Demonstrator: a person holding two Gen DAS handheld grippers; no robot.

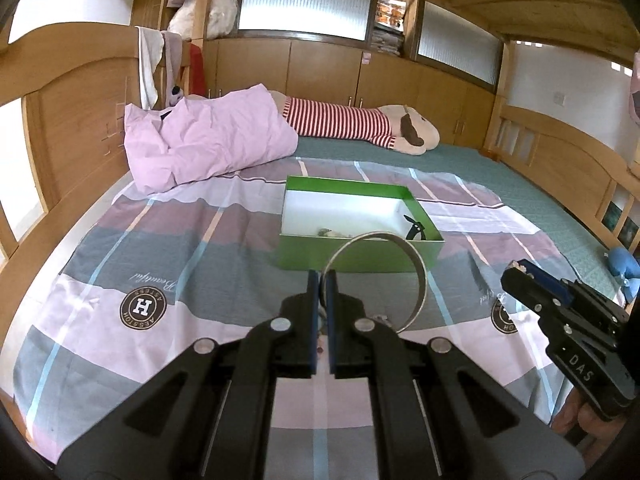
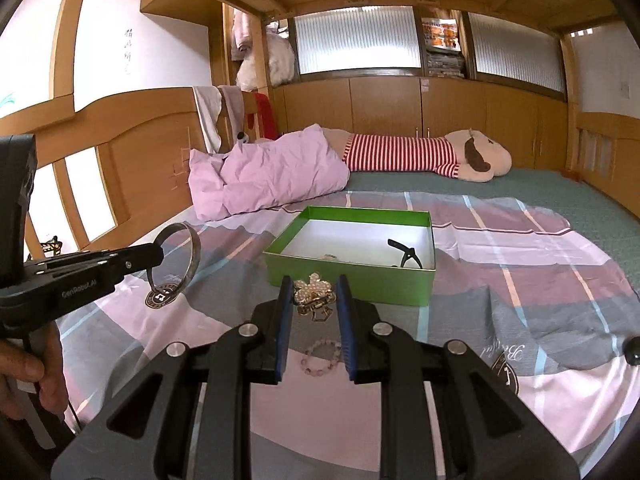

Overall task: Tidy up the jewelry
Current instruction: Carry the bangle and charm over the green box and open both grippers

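Observation:
My left gripper (image 1: 322, 278) is shut on a silver bangle (image 1: 421, 276), which hangs in the air in front of the green box (image 1: 360, 258). The right wrist view shows that gripper (image 2: 157, 254) and the bangle (image 2: 197, 254) at the left, above the bed. My right gripper (image 2: 314, 282) is shut on a pearl flower brooch (image 2: 312, 294), just short of the green box (image 2: 348, 282). A pink bead bracelet (image 2: 322, 357) lies on the sheet under it. The box holds a black clip (image 2: 406, 257) and some small pieces (image 2: 330, 257).
The box stands on a striped pink and grey sheet (image 1: 160, 240) over a green mattress. A pink quilt (image 1: 208, 140) and a long striped plush toy (image 1: 360, 122) lie behind it. Wooden bed rails run along both sides. A blue soft thing (image 1: 625, 270) lies at the right.

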